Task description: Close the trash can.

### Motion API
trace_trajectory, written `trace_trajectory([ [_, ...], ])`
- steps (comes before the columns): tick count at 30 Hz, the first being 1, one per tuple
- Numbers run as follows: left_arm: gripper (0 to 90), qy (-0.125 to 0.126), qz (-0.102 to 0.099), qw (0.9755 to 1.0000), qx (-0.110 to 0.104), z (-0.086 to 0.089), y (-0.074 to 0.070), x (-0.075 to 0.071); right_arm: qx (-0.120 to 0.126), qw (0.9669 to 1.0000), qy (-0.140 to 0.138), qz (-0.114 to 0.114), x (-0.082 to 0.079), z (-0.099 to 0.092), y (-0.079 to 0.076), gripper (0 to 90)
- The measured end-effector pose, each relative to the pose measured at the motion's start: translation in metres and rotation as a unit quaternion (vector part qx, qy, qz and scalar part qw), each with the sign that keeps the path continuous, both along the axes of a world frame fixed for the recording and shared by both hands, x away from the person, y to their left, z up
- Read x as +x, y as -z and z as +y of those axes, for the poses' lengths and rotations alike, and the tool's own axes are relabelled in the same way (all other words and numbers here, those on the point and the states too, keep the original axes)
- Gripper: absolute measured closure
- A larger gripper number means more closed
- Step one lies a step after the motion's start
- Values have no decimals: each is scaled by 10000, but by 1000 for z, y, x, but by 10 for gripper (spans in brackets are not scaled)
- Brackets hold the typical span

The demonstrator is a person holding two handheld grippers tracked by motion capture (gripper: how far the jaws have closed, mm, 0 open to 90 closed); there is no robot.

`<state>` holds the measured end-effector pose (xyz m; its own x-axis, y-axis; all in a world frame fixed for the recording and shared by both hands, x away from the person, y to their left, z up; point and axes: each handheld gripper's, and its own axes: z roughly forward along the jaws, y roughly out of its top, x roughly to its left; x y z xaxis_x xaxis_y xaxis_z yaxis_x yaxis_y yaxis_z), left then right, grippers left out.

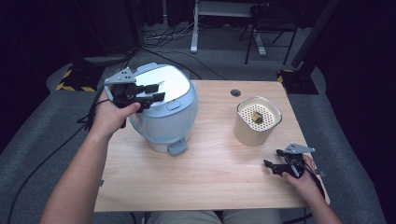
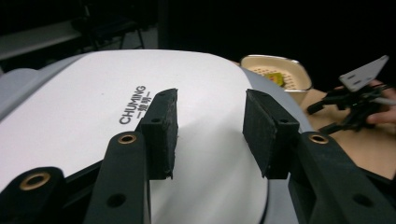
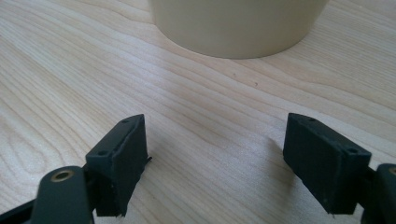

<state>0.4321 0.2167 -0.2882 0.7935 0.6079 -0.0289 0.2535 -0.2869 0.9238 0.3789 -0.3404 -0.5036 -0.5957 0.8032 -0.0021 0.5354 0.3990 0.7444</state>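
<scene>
The rice cooker (image 1: 163,109) is showing a smooth plastic shell, pale blue at the sides, with a matt white lid panel (image 2: 140,121) printed in dark letters. The counter (image 1: 210,172) is showing light wood with fine grain and a satin finish. Near its right edge, the cream container (image 1: 256,122) is looking like matt plastic with a perforated top. The left hand-held gripper (image 2: 210,133) is presenting matt black pads with a rough, foam-like face.

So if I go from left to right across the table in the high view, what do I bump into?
Left claw over the lid → white rice cooker → small hole in the table → beige pot with a holey insert → right claw, open, resting low by the table's right edge.
</scene>
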Motion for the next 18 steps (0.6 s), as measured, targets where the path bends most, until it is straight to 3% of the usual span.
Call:
trace_trajectory([
  [1, 555, -38, -77, 9999, 106, -2, 0, -2, 6, 10000, -4, -1, 0, 0, 0, 220],
  [5, 556, -104, -74, 9998, 118, -3, 0, -2, 7, 10000, -4, 2, 0, 0, 0, 220],
  [9, 563, -177, -81, 9994, 299, -6, -3, -3, 8, 10000, -4, 2, 0, 0, 0, 220],
  [10, 563, -208, -157, 9985, 485, -8, -2, -3, 8, 10000, -3, 2, 0, 0, 0, 220],
  [15, 586, -290, -150, 9986, 406, -9, -1, -4, 1, 10000, -23, 3, 0, 0, 0, 220],
  [18, 418, -286, -105, 9987, 409, -8, -2, -3, 4, 10000, -24, 4, 0, 0, 0, 220],
])
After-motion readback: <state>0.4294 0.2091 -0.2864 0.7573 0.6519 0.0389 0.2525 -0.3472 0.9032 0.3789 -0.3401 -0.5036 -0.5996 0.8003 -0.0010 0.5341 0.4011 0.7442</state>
